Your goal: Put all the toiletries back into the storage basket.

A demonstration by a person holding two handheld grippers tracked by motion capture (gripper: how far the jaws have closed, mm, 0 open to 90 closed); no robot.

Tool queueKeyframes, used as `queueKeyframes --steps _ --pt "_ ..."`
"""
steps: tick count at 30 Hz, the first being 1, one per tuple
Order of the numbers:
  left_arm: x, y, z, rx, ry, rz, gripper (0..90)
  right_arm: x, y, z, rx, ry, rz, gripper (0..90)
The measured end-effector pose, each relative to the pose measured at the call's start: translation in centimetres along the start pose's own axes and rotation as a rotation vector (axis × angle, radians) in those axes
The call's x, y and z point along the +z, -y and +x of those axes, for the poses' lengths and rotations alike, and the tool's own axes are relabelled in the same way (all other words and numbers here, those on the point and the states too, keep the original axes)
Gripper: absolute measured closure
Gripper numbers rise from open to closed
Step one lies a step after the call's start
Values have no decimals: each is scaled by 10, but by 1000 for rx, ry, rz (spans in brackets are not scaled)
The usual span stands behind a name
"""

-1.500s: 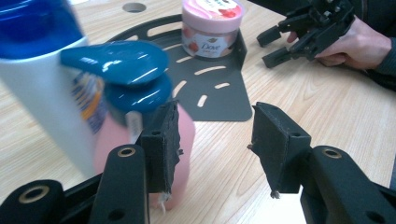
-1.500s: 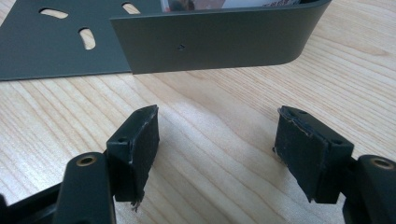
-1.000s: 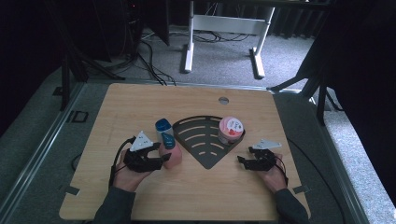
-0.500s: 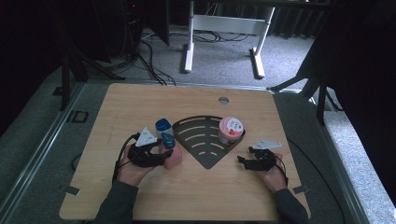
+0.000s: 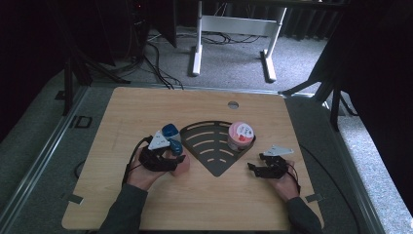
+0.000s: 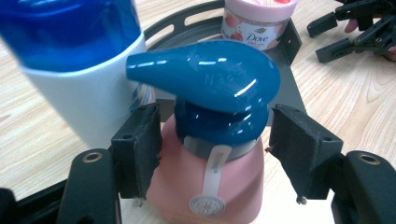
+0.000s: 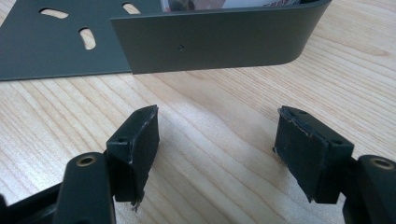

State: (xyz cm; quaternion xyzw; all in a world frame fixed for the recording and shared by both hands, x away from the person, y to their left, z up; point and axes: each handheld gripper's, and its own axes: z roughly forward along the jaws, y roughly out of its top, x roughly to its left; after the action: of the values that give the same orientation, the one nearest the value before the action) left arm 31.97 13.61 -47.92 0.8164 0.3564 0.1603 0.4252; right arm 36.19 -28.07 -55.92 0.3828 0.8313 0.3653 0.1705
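A pink pump bottle [image 6: 205, 186] with a teal pump head [image 6: 210, 77] stands on the wooden table [image 5: 146, 107] just left of the dark fan-shaped tray [image 5: 209, 146]. My left gripper [image 6: 215, 140] has its jaws on either side of the bottle's neck. They have just been opening, and a small gap shows at the right pad [image 6: 299, 149]. From above, the left gripper [image 5: 176, 161] sits at the pink bottle [image 5: 183, 165]. My right gripper [image 7: 215, 140] rests open over bare wood in front of the tray's wall [image 7: 210, 42], with nothing between its pads.
A white bottle with a blue cap [image 6: 88, 93] stands right behind the pink one, also seen from above as the blue-capped bottle [image 5: 170, 131]. A pink Dove jar [image 5: 240, 135] sits in the tray's right corner. The right gripper [image 5: 254, 168] lies right of the tray.
The left hand and gripper have shifted a little to the right, toward the tray, beside the pink bottle. The right hand has kept still.
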Motion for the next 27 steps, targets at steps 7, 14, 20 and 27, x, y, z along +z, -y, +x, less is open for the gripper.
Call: queueKeyframes --steps 7,14,20,27 --pt "4 -5 0 3 15 -2 344 0 0 0 -1 -1 0 302" --pt "7 -9 -2 7 15 -6 344 0 0 0 -1 -2 0 302" --pt "10 -14 -7 20 3 -6 347 0 0 0 -1 -3 -1 301" --pt "9 -14 -6 10 -35 -9 456 0 0 0 -1 -3 0 301"
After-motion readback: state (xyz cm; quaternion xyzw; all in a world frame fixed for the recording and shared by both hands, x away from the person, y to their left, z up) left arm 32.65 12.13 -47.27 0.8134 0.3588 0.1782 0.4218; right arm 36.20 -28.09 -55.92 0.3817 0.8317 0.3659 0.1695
